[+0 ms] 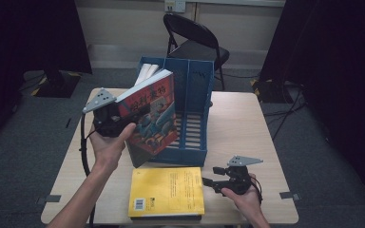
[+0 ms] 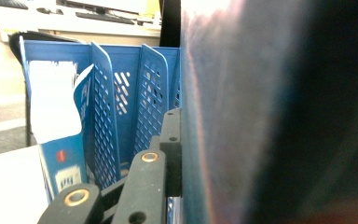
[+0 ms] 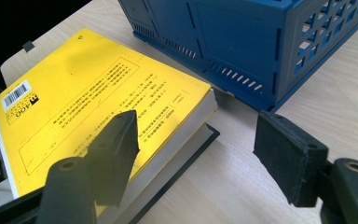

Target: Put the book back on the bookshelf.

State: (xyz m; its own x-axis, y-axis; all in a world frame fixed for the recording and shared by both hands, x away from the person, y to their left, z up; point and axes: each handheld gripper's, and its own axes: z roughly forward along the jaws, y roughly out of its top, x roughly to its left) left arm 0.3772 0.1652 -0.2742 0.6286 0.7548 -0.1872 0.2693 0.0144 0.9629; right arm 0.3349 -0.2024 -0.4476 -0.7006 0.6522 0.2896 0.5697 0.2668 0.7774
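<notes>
- The left gripper (image 1: 123, 118), left of the middle in the high view, is raised off the table and clamps tight on a red picture book (image 1: 151, 116).
- The book is tilted in front of the blue plastic file box (image 1: 197, 90), which has holes in its walls.
- The right gripper (image 1: 214, 181), low and to the right, holds nothing; its jaws stand apart beside a thick yellow book (image 1: 167, 191) lying flat on the pale wooden table (image 1: 247, 128).

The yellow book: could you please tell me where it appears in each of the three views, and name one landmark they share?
High view: yellow book lies flat at bottom centre, in front of the blue rack.
Left gripper view: not in it.
Right gripper view: yellow book at left and centre, on top of a darker book.
Shared landmark: the blue rack.
</notes>
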